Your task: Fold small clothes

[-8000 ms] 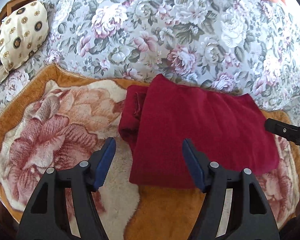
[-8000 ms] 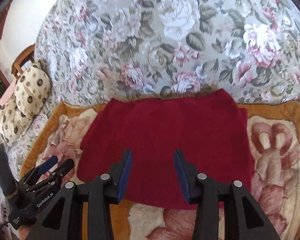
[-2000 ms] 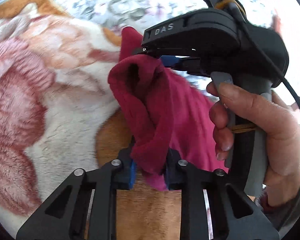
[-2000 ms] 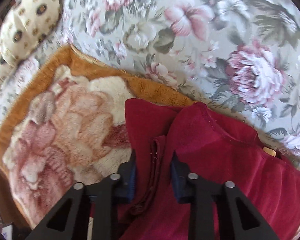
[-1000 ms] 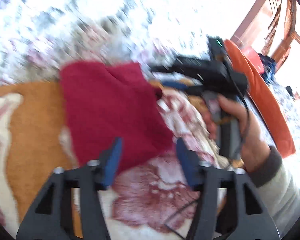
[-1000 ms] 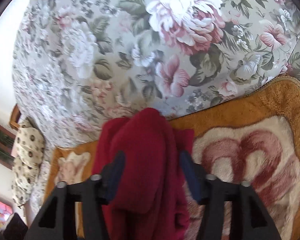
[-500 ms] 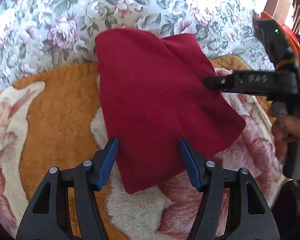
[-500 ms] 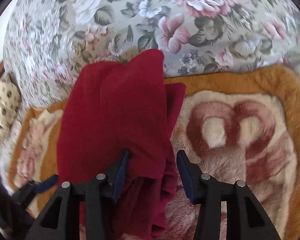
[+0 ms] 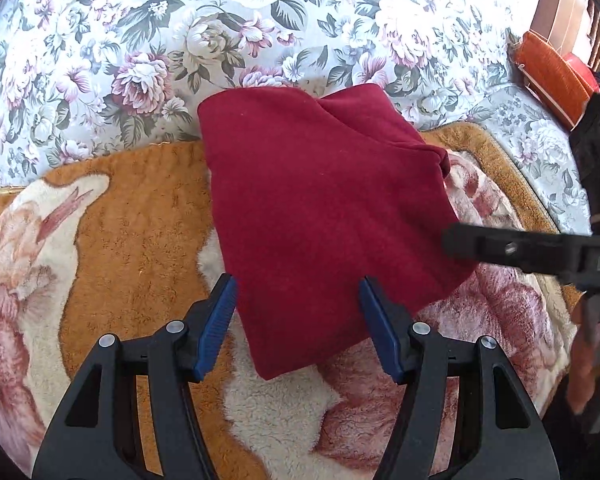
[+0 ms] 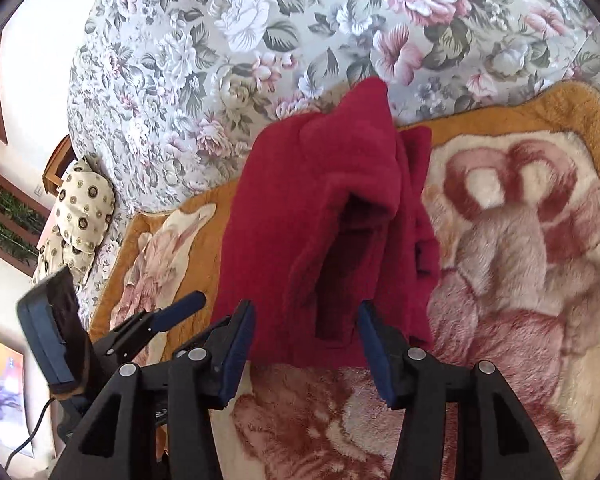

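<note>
Resting: the red garment point(image 9: 324, 216) lies folded into a compact stack on the plush blanket point(image 9: 140, 216), its far edge reaching the floral bedspread point(image 9: 180, 40).
Garment condition: in the right wrist view the red garment point(image 10: 320, 220) shows a loose top layer on its right side, with a dark open pocket between layers and a raised point at the far end; the fold is uneven there.
Left gripper point(image 9: 298, 326): jaws wide apart, holding nothing, hovering at the near corner of the garment; the cloth shows between the two blue pads point(image 9: 216, 326).
Right gripper point(image 10: 306, 350): jaws wide apart, holding nothing, positioned at the near-right edge of the garment. In the left wrist view it enters from the right as a black bar point(image 9: 512, 248) over the garment's right edge; contact cannot be confirmed.
Step in hand: judged as release after a fold, with both grippers free of the cloth.
Next move: judged to call for either flattening the loose right-side layer or one more fold. A grip must take all layers at one edge together; taking only the top layer would likely open the stack.
Surroundings: a spotted cushion point(image 10: 76, 216) lies at the far left of the bed; an orange object point(image 9: 552, 76) sits at the far right.
</note>
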The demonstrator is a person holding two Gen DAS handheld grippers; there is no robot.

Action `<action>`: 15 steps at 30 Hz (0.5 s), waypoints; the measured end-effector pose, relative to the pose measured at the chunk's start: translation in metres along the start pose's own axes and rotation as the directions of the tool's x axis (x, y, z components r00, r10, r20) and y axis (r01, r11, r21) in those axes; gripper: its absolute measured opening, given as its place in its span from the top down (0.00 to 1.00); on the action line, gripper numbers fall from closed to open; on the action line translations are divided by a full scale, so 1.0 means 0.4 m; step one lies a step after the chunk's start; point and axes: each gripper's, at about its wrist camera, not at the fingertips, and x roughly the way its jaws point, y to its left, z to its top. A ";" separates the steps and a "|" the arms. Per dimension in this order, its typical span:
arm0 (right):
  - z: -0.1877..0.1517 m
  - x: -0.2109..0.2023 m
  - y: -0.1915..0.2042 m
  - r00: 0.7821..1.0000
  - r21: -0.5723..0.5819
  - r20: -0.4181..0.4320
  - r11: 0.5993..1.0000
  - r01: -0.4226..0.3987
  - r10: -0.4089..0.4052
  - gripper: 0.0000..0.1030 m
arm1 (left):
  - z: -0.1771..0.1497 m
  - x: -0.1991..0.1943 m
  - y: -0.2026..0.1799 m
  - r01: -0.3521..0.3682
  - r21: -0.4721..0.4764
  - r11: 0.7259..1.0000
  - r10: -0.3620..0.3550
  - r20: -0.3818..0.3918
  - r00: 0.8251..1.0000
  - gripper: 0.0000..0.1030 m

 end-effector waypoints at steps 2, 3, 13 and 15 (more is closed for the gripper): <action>-0.006 0.024 -0.009 1.000 0.012 0.002 1.000 -0.011 0.011 0.51 | -0.001 -0.005 0.003 -0.010 -0.001 1.000 0.010 -0.001 1.000 0.39; -0.008 0.031 -0.009 1.000 -0.001 0.007 1.000 -0.012 0.012 0.58 | -0.001 -0.007 0.007 -0.011 -0.005 1.000 0.011 -0.002 1.000 0.39; -0.049 0.015 0.002 0.990 -0.077 0.010 0.987 0.139 -0.139 0.92 | -0.008 -0.029 0.037 -0.011 -0.053 0.999 0.012 0.007 1.000 0.39; -0.060 0.040 -0.018 0.988 -0.066 -0.018 0.986 0.154 -0.155 0.92 | -0.009 -0.026 0.033 -0.014 -0.053 0.998 0.014 0.002 1.000 0.39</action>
